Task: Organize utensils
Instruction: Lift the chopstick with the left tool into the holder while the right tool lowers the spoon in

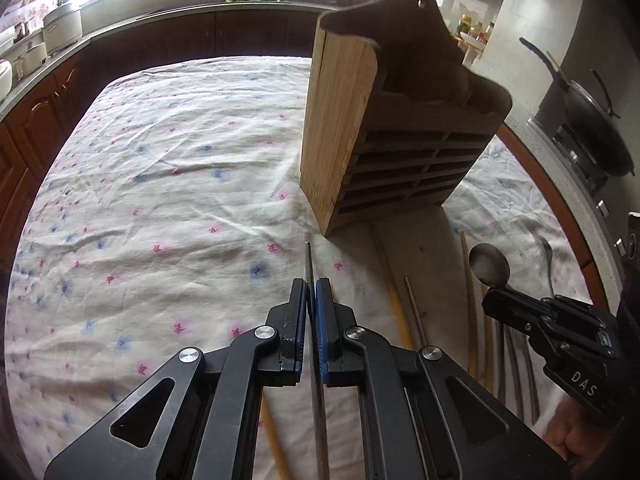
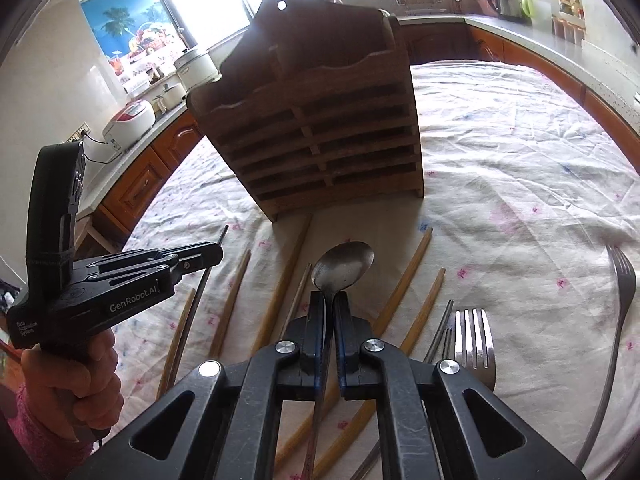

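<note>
A wooden utensil holder [image 1: 384, 148] with slatted front stands upright on the flowered tablecloth; it also shows in the right wrist view [image 2: 320, 128]. My left gripper [image 1: 311, 286] is shut on a thin metal chopstick [image 1: 309, 260] that points toward the holder's near corner. My right gripper [image 2: 329, 298] is shut on the handle of a metal spoon [image 2: 344, 264], bowl forward, below the holder's front. The right gripper shows in the left wrist view [image 1: 496, 300], the left gripper in the right wrist view [image 2: 212, 256].
Several wooden chopsticks [image 2: 404, 280] and metal chopsticks lie on the cloth [image 2: 520, 160] in front of the holder. Two forks [image 2: 476, 340] lie at the right. Kitchen counters [image 1: 48, 64] ring the table; a black wok [image 1: 596, 124] sits on the stove at right.
</note>
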### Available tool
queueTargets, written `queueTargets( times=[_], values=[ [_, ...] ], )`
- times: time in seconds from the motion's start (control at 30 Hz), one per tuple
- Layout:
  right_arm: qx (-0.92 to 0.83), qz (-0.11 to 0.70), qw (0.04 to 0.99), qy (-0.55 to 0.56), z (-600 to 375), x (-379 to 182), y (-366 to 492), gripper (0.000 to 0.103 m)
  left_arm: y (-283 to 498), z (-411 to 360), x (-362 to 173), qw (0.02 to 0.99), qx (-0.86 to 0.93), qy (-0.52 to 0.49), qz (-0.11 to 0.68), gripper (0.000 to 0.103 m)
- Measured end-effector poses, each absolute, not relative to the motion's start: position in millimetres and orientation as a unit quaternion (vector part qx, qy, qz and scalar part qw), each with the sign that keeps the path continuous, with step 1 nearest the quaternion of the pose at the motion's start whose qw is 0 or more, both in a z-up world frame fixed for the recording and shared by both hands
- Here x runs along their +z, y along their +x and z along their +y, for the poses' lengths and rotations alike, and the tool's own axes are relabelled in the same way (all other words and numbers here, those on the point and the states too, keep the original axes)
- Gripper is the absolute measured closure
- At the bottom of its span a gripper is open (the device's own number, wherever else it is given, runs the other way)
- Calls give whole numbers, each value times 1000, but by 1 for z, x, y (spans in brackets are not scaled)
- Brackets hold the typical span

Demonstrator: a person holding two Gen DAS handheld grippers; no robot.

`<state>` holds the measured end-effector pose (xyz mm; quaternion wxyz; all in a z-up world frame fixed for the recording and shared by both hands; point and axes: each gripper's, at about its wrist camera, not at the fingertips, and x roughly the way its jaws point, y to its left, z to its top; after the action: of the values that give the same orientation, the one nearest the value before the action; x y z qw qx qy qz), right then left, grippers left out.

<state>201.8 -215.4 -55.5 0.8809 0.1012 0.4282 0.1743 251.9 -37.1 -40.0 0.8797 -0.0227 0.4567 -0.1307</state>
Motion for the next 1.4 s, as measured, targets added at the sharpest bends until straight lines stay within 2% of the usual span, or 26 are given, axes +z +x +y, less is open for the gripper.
queueTargets(
  times=[0.37, 0.8, 1.4],
  values=[
    [178, 370, 904, 118, -225, -8, 178, 101, 207, -2, 27, 907, -147, -80, 387, 99],
    [171, 317, 927, 105, -228, 30, 160, 101, 169, 15, 68, 929, -154, -98, 321, 99],
    [125, 214, 966, 76, -245, 99, 202, 101, 200, 16, 148, 959, -165, -127, 193, 99]
  ],
)
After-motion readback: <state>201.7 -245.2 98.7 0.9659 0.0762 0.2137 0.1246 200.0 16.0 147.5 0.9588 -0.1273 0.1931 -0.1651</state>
